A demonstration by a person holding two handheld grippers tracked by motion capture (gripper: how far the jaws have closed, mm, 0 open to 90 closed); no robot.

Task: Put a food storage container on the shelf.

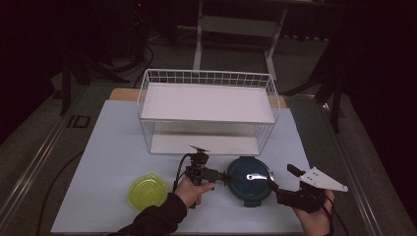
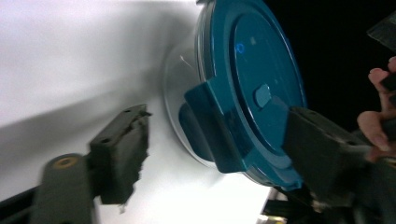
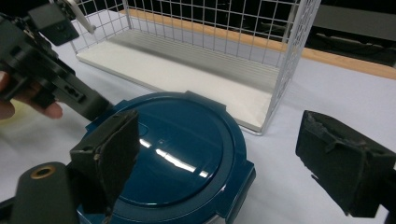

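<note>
A round container with a dark blue clip-on lid [image 1: 248, 180] sits on the white table near its front edge. My left gripper [image 1: 226, 177] reaches it from the left. In the left gripper view the container [image 2: 252, 88] lies between the spread jaws of that gripper [image 2: 219, 149], one lid clip in the gap, so it is open. From the right comes my right gripper [image 1: 281, 178], also open. In the right gripper view its jaws [image 3: 226, 158] stand wide apart, with the near right part of the lid [image 3: 173, 149] between them.
A white wire basket [image 1: 208, 78] with an upper shelf stands behind the container, open towards me. A yellow-green lidded bowl [image 1: 146, 191] sits at the front left. The left gripper [image 3: 46, 70] appears at the top left of the right gripper view.
</note>
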